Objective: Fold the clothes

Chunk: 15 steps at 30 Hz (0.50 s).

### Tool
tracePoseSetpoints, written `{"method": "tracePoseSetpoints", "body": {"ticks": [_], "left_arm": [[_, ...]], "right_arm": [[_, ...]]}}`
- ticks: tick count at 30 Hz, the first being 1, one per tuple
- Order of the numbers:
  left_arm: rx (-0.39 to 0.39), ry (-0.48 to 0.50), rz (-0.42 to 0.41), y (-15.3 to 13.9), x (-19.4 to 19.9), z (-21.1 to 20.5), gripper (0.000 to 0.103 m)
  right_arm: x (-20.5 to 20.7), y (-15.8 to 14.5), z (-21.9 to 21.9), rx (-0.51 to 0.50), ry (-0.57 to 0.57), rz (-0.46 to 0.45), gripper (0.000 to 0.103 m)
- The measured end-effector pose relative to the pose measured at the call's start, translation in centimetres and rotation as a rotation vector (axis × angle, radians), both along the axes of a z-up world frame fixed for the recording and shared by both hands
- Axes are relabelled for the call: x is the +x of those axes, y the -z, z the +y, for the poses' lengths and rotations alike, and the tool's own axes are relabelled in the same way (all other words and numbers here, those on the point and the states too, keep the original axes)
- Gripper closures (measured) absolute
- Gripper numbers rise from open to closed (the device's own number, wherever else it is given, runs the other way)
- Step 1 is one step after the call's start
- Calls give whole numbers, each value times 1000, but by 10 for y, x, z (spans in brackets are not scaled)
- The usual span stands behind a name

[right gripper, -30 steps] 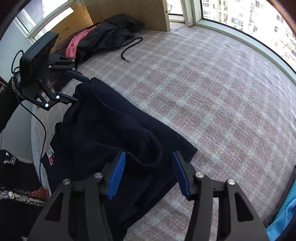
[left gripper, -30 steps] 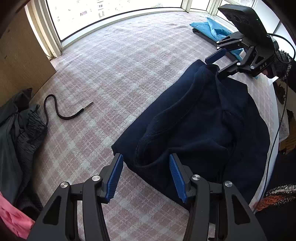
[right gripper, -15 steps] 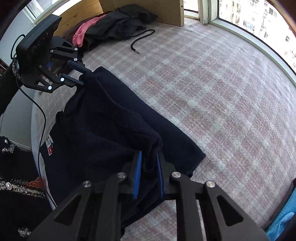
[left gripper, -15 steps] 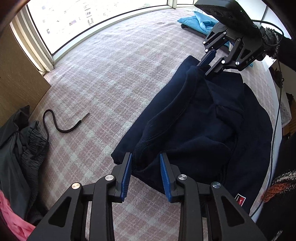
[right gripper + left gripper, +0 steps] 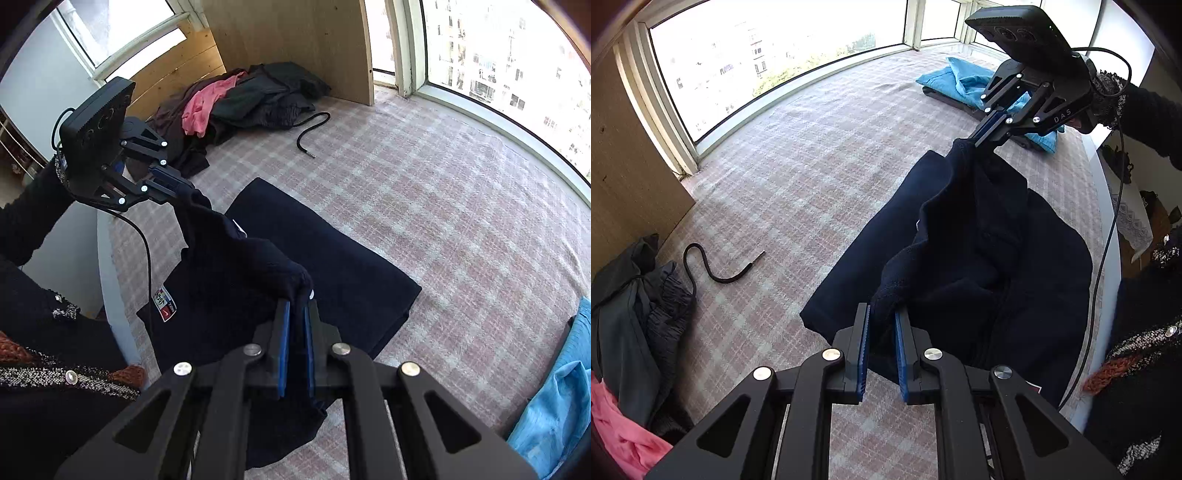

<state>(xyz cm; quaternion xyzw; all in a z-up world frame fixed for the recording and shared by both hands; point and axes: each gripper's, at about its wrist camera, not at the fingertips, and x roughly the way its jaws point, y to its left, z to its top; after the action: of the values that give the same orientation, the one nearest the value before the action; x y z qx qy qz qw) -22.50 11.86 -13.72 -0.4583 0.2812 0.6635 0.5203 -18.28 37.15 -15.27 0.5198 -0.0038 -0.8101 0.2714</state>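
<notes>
Both grippers, left gripper (image 5: 881, 323) and right gripper (image 5: 295, 317), having clenched, are now lifting the navy sweater (image 5: 979, 236) (its far half lying at 12 o'clock) off the checked bed (image 5: 812, 177).

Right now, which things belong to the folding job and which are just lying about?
In the job:
navy garment
left gripper, shut on it
right gripper, shut on it

Lying about:
clothes pile
blue cloth
black cable
</notes>
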Motion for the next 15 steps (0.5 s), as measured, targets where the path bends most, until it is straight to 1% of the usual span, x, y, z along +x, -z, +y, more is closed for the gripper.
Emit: {"method": "tracePoseSetpoints", "body": {"ticks": [2, 4, 6, 7, 8, 9, 10, 12, 13, 14, 15], "left_arm": [[17, 5, -12, -8, 14, -6, 91], [34, 9, -24, -15, 27, -13, 92], [50, 14, -36, -23, 41, -19, 91], [59, 16, -42, -26, 48, -22, 90], [43, 21, -67, -21, 60, -26, 90], [17, 28, -100, -10, 76, -30, 86], [-9, 35, -133, 0, 91, -35, 79], [-68, 43, -173, 16, 111, -45, 79], [-70, 37, -174, 16, 114, -48, 79], [-63, 28, -168, 14, 116, -51, 79], [-56, 18, -162, 12, 117, -54, 78]], "right_arm": [[28, -10, -8, -11, -17, -9, 95], [54, -9, -14, -22, 0, -42, 95], [82, 14, -23, -41, -21, -173, 92], [97, 29, -31, 4, -43, -227, 92], [110, 40, -37, 72, -59, -259, 91], [122, 52, -43, 138, -75, -290, 91], [130, 54, -45, 156, -80, -299, 91], [132, 45, -40, 99, -42, -285, 91], [128, 37, -35, 77, -1, -239, 91], [124, 28, -31, 55, 41, -194, 89], [116, 23, -28, 49, 86, -154, 81]]}}
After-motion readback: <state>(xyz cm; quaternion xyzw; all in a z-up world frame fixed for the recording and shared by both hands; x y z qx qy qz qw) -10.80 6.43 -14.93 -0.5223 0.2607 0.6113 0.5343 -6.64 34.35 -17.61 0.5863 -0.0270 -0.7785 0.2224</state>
